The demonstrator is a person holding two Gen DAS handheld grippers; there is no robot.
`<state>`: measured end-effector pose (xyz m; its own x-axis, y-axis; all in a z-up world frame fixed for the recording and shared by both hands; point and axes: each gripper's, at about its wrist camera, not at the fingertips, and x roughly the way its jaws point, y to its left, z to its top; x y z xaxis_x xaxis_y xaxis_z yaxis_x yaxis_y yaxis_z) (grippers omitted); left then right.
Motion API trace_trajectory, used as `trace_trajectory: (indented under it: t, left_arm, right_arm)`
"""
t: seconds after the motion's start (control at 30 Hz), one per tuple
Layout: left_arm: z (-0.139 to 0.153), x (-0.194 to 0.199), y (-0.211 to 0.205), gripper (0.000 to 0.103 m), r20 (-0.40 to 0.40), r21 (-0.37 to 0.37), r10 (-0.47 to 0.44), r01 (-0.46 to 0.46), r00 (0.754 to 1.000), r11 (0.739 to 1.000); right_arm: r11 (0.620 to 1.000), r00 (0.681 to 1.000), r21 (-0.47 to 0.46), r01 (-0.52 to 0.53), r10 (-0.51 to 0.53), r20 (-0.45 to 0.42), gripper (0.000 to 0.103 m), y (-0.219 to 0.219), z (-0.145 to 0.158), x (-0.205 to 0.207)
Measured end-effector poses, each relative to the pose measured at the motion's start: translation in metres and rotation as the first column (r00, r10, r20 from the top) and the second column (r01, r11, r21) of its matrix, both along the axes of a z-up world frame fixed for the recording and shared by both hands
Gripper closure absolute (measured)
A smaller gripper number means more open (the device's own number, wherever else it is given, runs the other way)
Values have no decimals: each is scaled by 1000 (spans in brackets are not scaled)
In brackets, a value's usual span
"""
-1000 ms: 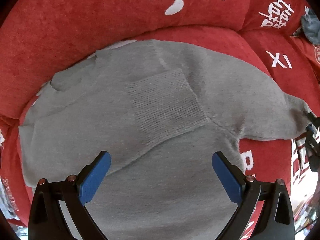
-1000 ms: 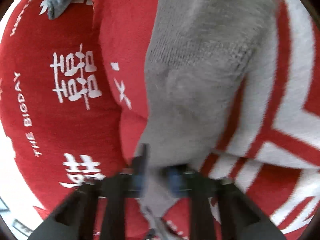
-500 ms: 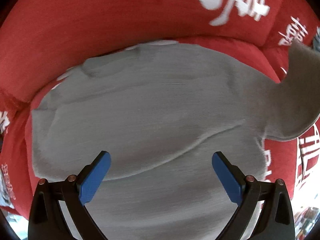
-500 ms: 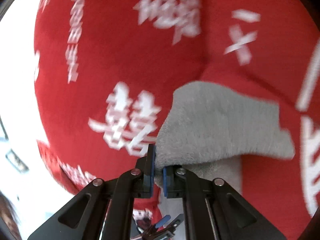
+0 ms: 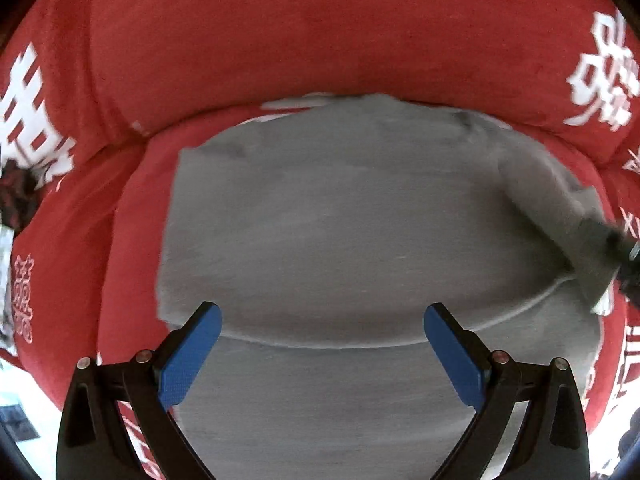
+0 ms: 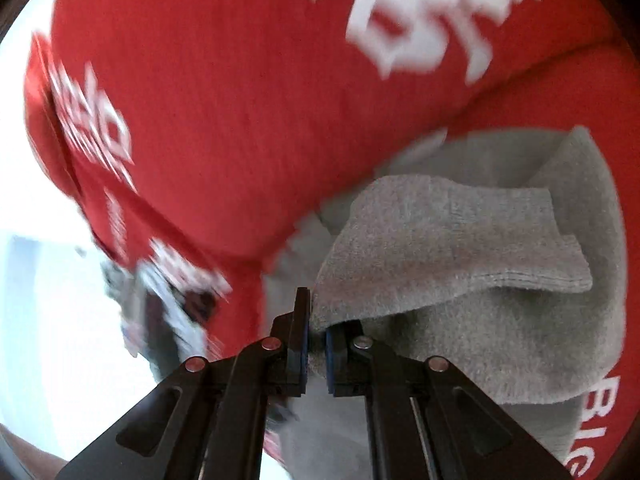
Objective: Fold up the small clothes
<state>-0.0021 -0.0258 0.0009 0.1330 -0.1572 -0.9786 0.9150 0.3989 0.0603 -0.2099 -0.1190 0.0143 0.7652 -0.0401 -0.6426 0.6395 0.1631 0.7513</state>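
A small grey knit sweater (image 5: 344, 232) lies flat on a red cushion seat. My left gripper (image 5: 320, 344) hovers open over its near part, blue pads wide apart and empty. My right gripper (image 6: 316, 340) is shut on the grey sleeve (image 6: 440, 240) and holds it lifted over the sweater's body. In the left wrist view the sleeve (image 5: 560, 196) rises at the right edge, where the right gripper (image 5: 624, 252) shows dark and blurred.
The red sofa backrest (image 5: 320, 32) with white printed characters rises behind the sweater. A dark patterned item (image 5: 16, 196) lies at the far left. Bright floor (image 6: 60, 340) shows beyond the cushion edge in the right wrist view.
The right gripper has lifted the sleeve off the right cushion and carried it in over the sweater body. The left gripper has shifted left and stayed open.
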Motion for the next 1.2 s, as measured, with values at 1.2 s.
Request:
trace_trajectory:
  t: [1.2]
  left_arm:
    - [-36,73,12,2,-528,-113,79,-162,846,980]
  right_arm:
    - [962,927,65,-265,272,-259,69,55,-31,127]
